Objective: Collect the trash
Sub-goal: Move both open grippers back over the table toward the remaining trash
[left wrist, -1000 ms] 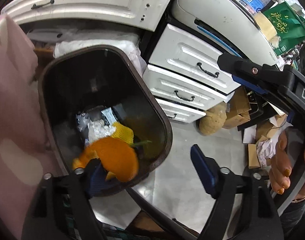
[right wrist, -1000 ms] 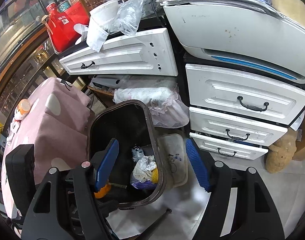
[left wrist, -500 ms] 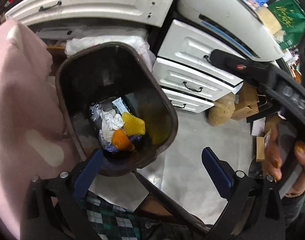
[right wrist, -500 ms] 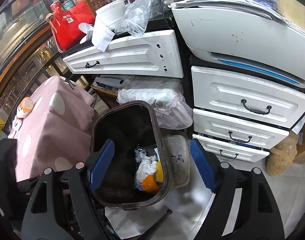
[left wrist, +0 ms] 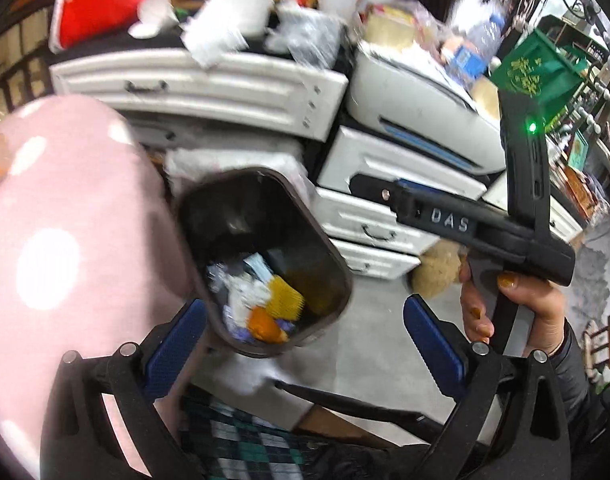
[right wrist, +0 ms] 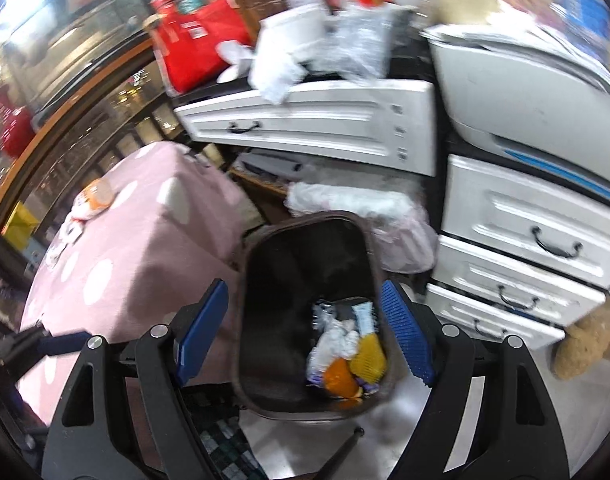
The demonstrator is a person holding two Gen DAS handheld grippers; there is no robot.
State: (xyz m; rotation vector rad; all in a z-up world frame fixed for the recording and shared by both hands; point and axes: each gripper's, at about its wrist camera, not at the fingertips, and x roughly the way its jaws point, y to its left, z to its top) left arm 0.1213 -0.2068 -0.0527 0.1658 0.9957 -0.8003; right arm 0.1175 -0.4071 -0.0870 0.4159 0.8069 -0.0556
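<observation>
**Both grippers empty above the open bin**

In the left wrist view the left gripper [left wrist: 305, 332] fills the bottom of the frame, its blue pads spread wide with nothing between them; its jaws have just been opening. Between and beyond the pads lies bare pale floor [left wrist: 377, 344], the one clear stretch in this view, running from the lower centre toward the right. It is hemmed by the brown trash bin [left wrist: 325, 240] at centre, a pink dotted cloth [left wrist: 65, 220] that takes up the whole left side and touches the bin's left rim, and white drawers [left wrist: 365, 224] stacked in the upper centre right behind the bin. At the right edge a hand [left wrist: 517, 304] holds the right gripper's black handle.

In the right wrist view the right gripper [right wrist: 305, 332] also stands open and holds nothing (its jaws too have just been widening). Its pads frame the bin [right wrist: 305, 240], which sits at lower centre. The cloth [right wrist: 145, 232] crowds the bin from the left, and a pale plastic bag [right wrist: 385, 216] lies just behind its far rim.

The bin is open and upright. Its contents lie heaped at the near right end: an orange piece [right wrist: 339, 376], a yellow netted piece [right wrist: 371, 354] touching it, crumpled white wrappers [right wrist: 337, 336] and a small pale packet [right wrist: 363, 316]. The far end of the bin is dark and bare.
</observation>
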